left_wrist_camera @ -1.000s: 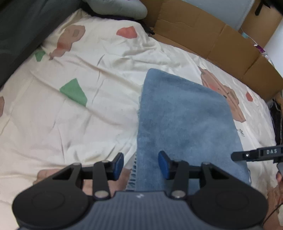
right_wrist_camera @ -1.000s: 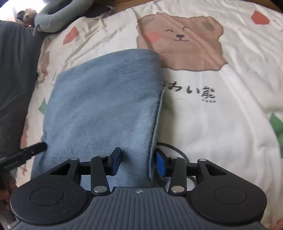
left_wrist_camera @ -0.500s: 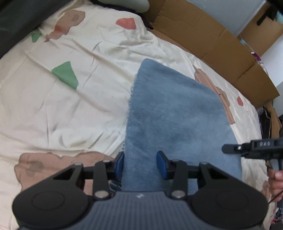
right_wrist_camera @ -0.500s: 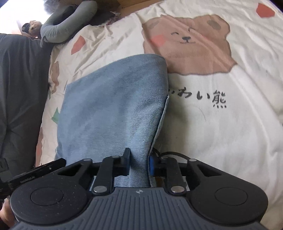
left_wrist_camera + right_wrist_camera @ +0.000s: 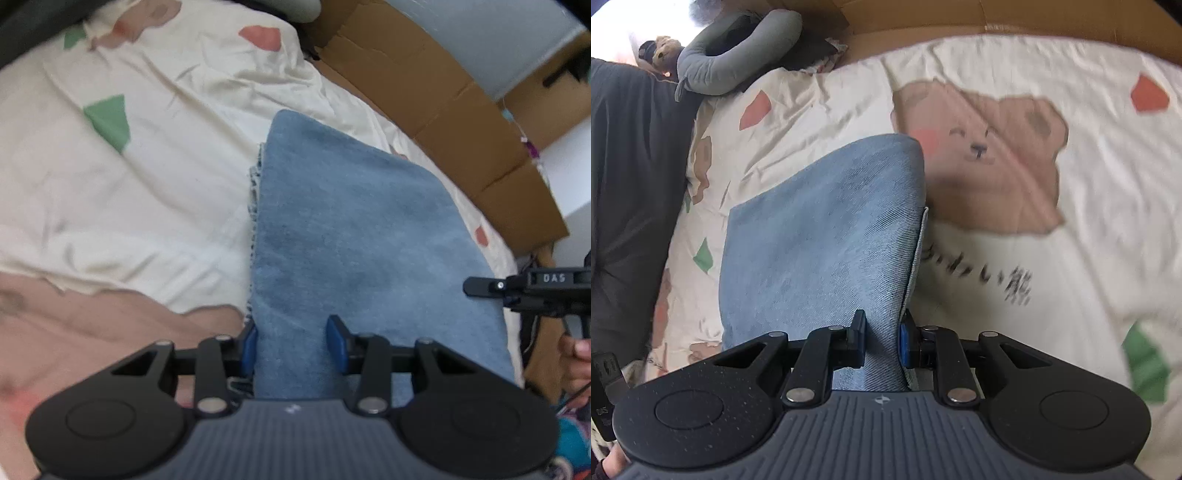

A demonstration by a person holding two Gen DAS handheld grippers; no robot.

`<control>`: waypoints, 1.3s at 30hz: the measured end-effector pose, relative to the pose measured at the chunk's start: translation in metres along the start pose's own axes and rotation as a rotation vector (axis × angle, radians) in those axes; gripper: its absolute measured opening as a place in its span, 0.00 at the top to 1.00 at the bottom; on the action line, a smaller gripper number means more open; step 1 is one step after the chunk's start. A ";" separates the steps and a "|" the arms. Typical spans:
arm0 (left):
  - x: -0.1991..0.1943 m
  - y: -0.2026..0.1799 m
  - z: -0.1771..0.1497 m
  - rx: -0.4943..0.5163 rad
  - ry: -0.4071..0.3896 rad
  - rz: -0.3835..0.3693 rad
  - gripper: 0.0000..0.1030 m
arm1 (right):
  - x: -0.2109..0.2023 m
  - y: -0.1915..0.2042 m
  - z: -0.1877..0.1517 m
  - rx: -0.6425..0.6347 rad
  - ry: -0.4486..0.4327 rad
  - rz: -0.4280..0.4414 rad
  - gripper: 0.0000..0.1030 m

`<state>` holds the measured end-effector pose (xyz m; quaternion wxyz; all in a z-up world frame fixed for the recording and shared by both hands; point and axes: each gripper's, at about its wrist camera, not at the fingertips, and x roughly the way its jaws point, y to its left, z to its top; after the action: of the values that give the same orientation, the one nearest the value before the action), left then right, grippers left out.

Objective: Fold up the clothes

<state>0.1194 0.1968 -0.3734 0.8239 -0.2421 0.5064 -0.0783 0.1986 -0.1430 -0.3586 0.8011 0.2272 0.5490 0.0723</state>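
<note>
While right hand-held gripper (image 5: pixel 881 339) pinches denim garment (image 5: pixel 820 236) (near edge), left hand-held gripper (image 5: pixel 293 341) straddles it, wide.

Each hand-held gripper had a broad, ribbed dark-grey body flanked by two round black housings with shallow circular recesses, and black linkage arms pinned with silver screws ran forward to fingers tipped with blue pads; this held for the left hand-held gripper (image 5: pixel 291 341) and the right hand-held gripper (image 5: pixel 881 339) alike. The right one's body was speckled with pale dust. Seen from the left wrist, its black side bar carried white lettering "DAS", with bare fingertips (image 5: pixel 578 349) just below.
</note>
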 end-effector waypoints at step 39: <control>0.012 -0.050 -0.038 0.123 0.088 -0.121 0.58 | -0.046 -0.082 -0.048 0.144 -0.032 -0.251 0.54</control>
<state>0.0979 0.1365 -0.3735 0.8080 -0.2176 0.5208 -0.1693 0.1262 -0.2191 -0.3704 0.7942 0.2147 0.5639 -0.0717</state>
